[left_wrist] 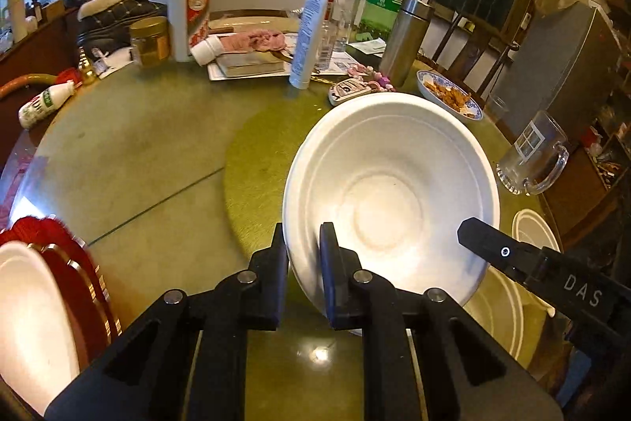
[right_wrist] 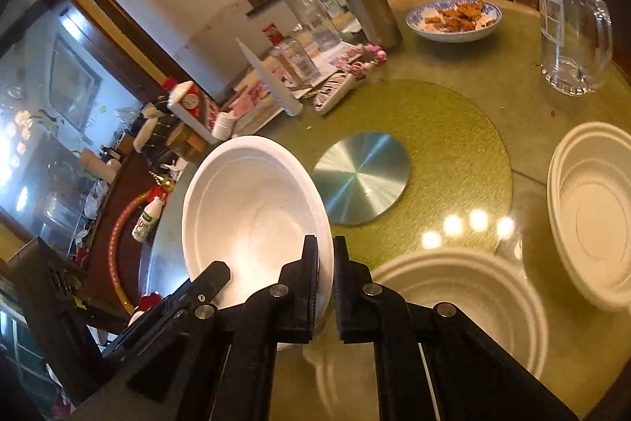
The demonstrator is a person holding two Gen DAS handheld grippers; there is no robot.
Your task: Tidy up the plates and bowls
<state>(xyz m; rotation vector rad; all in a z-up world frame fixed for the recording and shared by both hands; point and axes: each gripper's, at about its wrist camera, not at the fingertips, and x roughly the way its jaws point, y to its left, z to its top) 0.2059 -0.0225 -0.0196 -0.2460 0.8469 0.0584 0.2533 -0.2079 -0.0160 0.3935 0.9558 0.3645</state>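
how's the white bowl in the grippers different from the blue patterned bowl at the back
The white bowl is plain, empty, tilted and lifted, its rim pinched by the left gripper and right gripper. The blue patterned bowl sits flat on the table, ungripped, holding brown food. Both are round and shallow.

Held bowl (left_wrist: pixel 390 200): white, shallow, ridged wall, empty; was tilted, lifted clear of the brushed-metal disc (right_wrist: pixel 361 178), just left of it in the right wrist view.
Near bowl (right_wrist: pixel 461 306): white, ribbed, upright; stood nearer the camera than the disc, to its right.
Side bowl (right_wrist: pixel 595 212): white, ribbed, empty; sat well right of the disc.
Plate (left_wrist: pixel 31 318): white, on a red charger; disc hidden in that view.
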